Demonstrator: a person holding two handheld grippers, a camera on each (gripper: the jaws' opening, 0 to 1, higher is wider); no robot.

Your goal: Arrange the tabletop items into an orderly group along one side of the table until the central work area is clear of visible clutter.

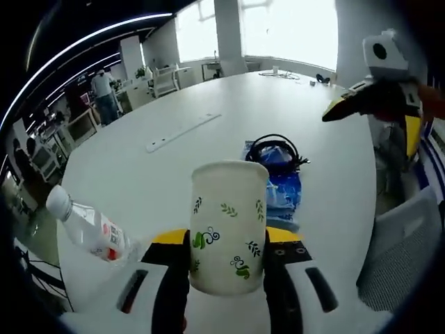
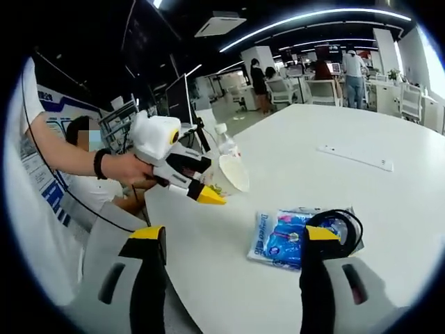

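- Left gripper view: my left tool [image 1: 226,254] is closed on the cup [image 1: 228,226], one jaw against each side of its wall. The cup stands upright between them near the desk [image 1: 229,111] edge.
- Step in hand, by my judgement: carrying the cup to the grouping side. The next move calls for a level set-down beside the bottle [image 1: 87,228], which lies on its side just to the left.
- Materials: the cup is matte cream with green leaf prints and looks rigid; the bottle is clear plastic with a white cap and red label.
- Right gripper view: my right tool [image 2: 226,268] holds nothing, its jaws standing wide apart above the desk edge.
- The blue packet [image 2: 281,236] is flat, glossy film; a coiled black cable [image 2: 337,226] rests on it. Both lie centrally, not yet cleared.
- Both are soft, so I expect a low pinch.
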